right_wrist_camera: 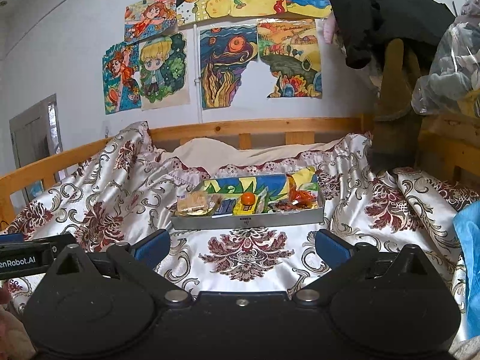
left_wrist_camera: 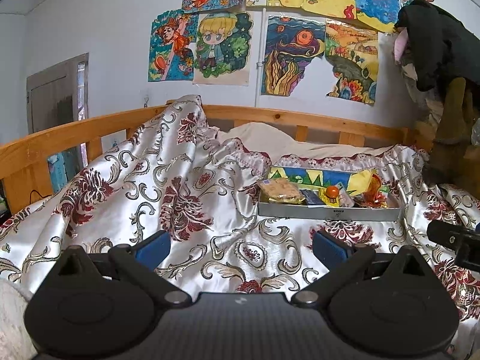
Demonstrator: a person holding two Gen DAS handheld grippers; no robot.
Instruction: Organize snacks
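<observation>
Right wrist view looks along its own fingers at a shallow grey box (right_wrist_camera: 249, 222) lying on the patterned bedspread (right_wrist_camera: 246, 258), straight ahead at 12 o'clock. The snacks lie inside it: a gold cracker packet (right_wrist_camera: 192, 204) at the box's 9 o'clock end, a dark blue packet (right_wrist_camera: 225, 207) beside that, a small orange ball (right_wrist_camera: 249, 198) on a yellow packet (right_wrist_camera: 244, 208) in the middle, and a red-orange wrapper (right_wrist_camera: 300, 196) at the 3 o'clock end. No snack shows loose on the bedspread around the box.

Both tools are spread wide and carry nothing. The right gripper (right_wrist_camera: 242, 247) frames bare cloth short of the box; the left gripper (left_wrist_camera: 241, 249) does likewise, with the box at its 1 o'clock.

With everything already gathered in the box, this could be the snacks as they stand before sorting, or the tidy result with both tools drawn back. The pictures do not settle which. If any reach follows, the box wall faces the fingers, so they would need to come over its rim from above, and the soft bedding beneath may let the box shift.
</observation>
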